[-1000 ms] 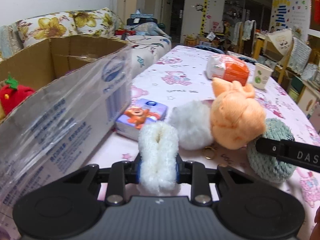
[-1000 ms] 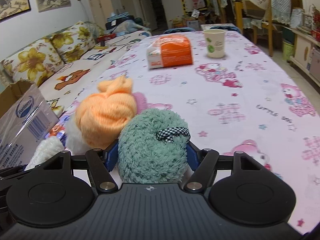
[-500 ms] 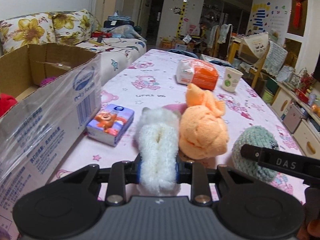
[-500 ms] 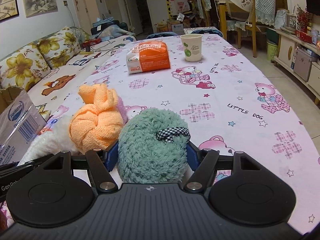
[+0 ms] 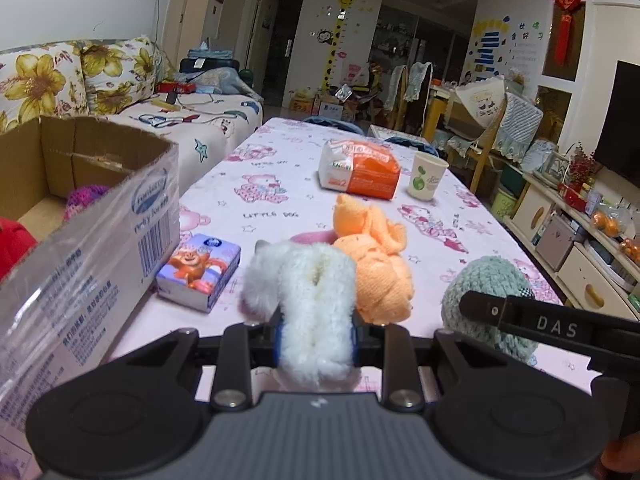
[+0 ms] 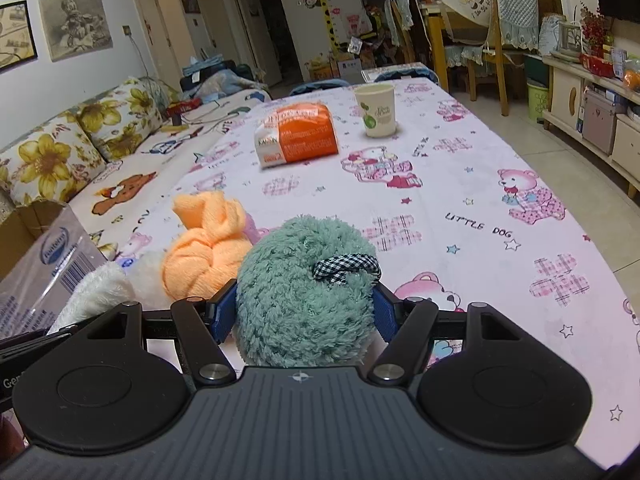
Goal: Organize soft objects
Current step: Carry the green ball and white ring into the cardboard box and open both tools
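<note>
Left tool (image 5: 316,330) clamps white fluffy toy (image 5: 316,312), lower centre; right tool (image 6: 302,316) clamps green plush ball (image 6: 296,296); orange cloth bundle (image 5: 376,268) between, on worktop (image 6: 480,200).

Soft things and table items, counted

Three plush items: one fluffy white plush (image 5: 316,312), one orange knotted cloth bundle (image 5: 376,268), one teal fuzzy ball (image 6: 306,296); one paper cup (image 6: 378,110); one cardboard box (image 5: 80,200).

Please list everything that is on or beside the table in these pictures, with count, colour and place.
cardboard box: 1, brown, left edge of table
red item: 1, inside box
purple item: 1, inside box
tissue pack: 1, blue, beside box
orange cloth bundle: 1, table centre
orange-white package: 1, far end
paper cup: 1, white, beside package
white fluffy toy: 1, in left gripper
green fluffy toy: 1, in right gripper
</note>
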Motion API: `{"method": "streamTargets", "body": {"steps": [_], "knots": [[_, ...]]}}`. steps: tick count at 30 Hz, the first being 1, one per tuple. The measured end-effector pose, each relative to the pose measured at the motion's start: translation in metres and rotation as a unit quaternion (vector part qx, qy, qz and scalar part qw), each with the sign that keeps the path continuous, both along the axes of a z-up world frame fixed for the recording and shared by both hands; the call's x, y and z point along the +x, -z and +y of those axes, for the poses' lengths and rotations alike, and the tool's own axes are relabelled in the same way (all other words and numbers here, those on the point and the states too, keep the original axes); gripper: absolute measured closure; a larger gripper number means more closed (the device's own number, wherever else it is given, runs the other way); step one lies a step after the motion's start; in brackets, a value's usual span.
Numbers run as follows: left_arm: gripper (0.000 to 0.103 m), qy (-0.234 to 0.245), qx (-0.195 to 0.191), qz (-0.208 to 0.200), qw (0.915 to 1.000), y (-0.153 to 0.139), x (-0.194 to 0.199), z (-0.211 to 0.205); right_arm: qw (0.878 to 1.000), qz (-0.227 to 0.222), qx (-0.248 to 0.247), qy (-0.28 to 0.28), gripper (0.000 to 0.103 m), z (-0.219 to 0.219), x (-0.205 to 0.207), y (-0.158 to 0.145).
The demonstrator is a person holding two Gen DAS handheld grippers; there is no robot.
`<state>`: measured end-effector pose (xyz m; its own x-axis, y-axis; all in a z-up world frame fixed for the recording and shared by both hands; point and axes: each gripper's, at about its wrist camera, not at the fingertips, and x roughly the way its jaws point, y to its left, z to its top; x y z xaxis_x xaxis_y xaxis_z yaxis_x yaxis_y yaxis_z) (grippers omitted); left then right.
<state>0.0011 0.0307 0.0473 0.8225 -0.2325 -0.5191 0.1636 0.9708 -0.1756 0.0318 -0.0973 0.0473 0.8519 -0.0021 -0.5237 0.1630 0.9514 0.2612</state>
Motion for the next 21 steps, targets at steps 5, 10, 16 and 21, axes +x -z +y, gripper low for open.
{"method": "streamTargets", "body": {"steps": [5, 10, 16, 21], "knots": [[0.077, 0.000, -0.002, -0.018, 0.9998, -0.009, -0.004, 0.008, 1.000, -0.006, 0.017, -0.002, 0.019, 0.003, -0.004, -0.003], [0.077, -0.012, -0.014, -0.035, 0.9992, -0.020, -0.007, 0.022, 0.999, -0.019, 0.030, -0.013, 0.019, 0.011, -0.005, -0.009], [0.077, -0.034, -0.021, -0.059, 0.9975, -0.032, -0.009, 0.042, 0.998, -0.035, 0.016, -0.041, 0.019, 0.031, -0.009, -0.015], [0.077, -0.054, -0.035, -0.073, 0.9953, -0.039, -0.012, 0.061, 0.996, -0.047, 0.005, -0.072, 0.019, 0.051, -0.006, -0.020]]}}
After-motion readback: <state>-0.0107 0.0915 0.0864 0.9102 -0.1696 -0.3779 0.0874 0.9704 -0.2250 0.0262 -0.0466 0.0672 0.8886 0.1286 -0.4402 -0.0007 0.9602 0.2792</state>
